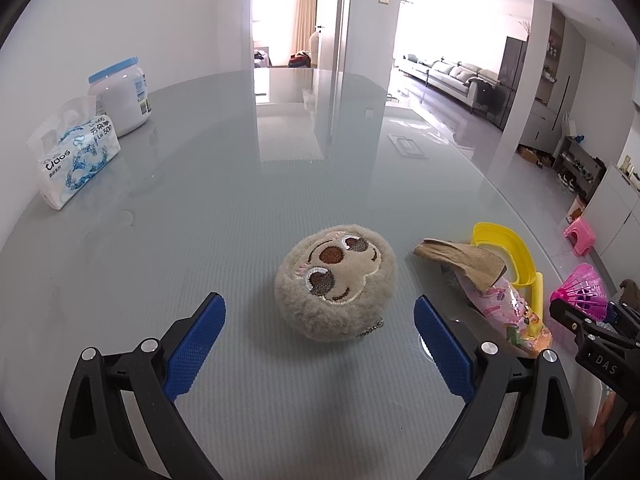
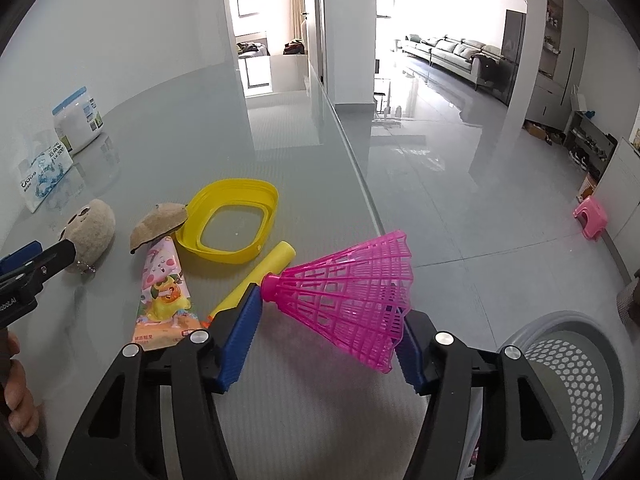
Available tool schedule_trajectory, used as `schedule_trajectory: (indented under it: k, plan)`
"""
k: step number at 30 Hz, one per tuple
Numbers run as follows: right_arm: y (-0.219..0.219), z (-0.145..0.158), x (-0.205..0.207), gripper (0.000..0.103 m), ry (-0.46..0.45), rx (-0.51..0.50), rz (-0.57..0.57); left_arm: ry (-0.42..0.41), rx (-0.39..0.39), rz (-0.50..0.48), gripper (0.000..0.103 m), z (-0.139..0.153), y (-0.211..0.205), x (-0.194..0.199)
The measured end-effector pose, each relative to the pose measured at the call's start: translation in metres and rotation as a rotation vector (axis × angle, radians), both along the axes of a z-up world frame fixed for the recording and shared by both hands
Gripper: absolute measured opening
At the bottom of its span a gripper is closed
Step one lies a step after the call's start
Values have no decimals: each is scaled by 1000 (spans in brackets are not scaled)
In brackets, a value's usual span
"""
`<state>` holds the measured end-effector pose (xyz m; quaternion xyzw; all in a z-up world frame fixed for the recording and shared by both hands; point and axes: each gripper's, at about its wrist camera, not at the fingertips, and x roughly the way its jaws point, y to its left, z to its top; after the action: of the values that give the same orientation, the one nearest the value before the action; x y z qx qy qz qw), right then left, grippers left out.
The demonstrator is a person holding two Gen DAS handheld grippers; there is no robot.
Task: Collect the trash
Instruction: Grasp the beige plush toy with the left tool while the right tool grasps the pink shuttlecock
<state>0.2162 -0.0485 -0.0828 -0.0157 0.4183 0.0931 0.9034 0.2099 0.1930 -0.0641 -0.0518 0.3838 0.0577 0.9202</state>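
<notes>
My right gripper [image 2: 326,320] is shut on a pink plastic shuttlecock [image 2: 352,292], held above the table's right edge; the shuttlecock also shows in the left wrist view [image 1: 584,292]. My left gripper [image 1: 320,312] is open and empty, its blue pads either side of a round beige plush face [image 1: 336,284] lying on the glass table [image 1: 200,240]. A pink snack wrapper [image 2: 166,292] lies under a brown cloth scrap [image 2: 158,226], next to a yellow dish [image 2: 230,220] and a yellow tube [image 2: 260,276]. A grey perforated bin [image 2: 568,380] stands on the floor at lower right.
A tissue pack [image 1: 76,156] and a white jar with a blue lid [image 1: 120,96] stand at the table's far left. The table's right edge [image 2: 360,176] drops to a tiled floor. A pink stool [image 2: 590,216] stands by cabinets.
</notes>
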Motion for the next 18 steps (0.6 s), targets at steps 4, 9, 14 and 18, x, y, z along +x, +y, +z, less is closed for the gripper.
schedule_trajectory:
  k: [4,9,14,18]
  plan:
    - [-8,1,-3,60,-7,17,-3,11,-1,0,93,-3,2,7]
    - [-10,1,-4,60,-6,32,3,40,-17,10,93,-8,0,23]
    - [-16,2,-6,60,-8,50,5,75,-40,13,79,-12,1,36]
    - [-19,4,-7,60,-19,55,7,90,-55,-5,64,-15,1,35]
